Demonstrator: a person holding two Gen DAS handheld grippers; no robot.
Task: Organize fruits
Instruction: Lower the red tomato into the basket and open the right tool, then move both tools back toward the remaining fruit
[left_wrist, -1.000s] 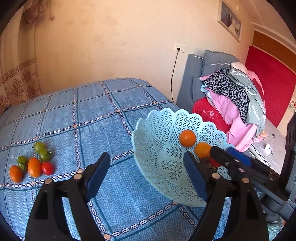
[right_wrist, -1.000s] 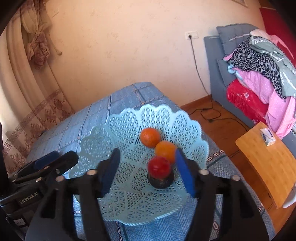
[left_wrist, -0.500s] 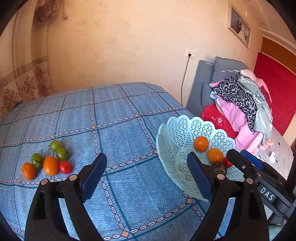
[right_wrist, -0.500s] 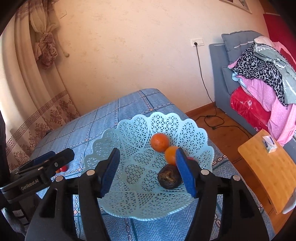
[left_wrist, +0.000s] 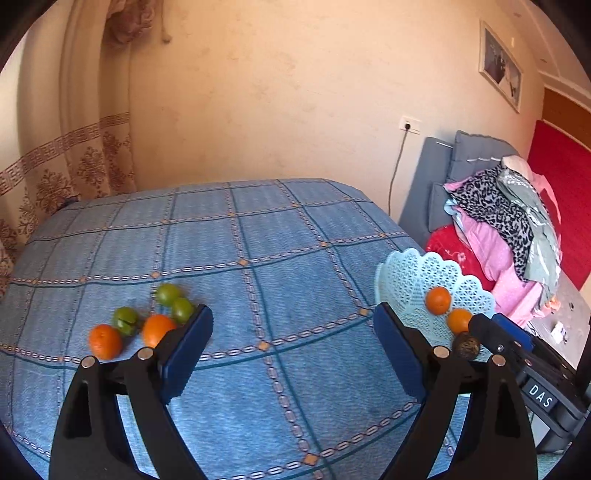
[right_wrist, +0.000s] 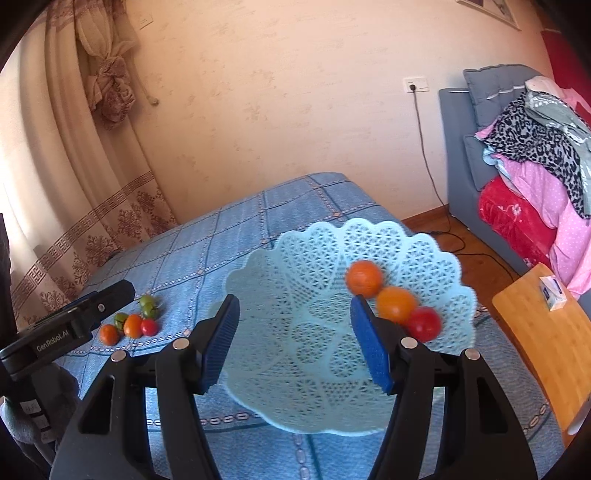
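Currently left claw (left_wrist: 291, 354) spread, empty; loose fruit (left_wrist: 142, 323) on the bed lies just left of it, well apart from basket (right_wrist: 369, 251). Right claw (right_wrist: 293, 343) part-spread, empty, over basket. Left nearer.

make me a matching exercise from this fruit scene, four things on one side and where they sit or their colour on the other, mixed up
Things:
1. red fruit
2. green fruits
3. basket
4. wooden board

Descriptions:
A. pale blue, lace-like, with a scalloped rim
B. inside the basket, beside two orange fruits
C. light brown, off the right side of the bed
D. on the blue bedspread, in the cluster of loose fruit

Pairs: 1-B, 2-D, 3-A, 4-C
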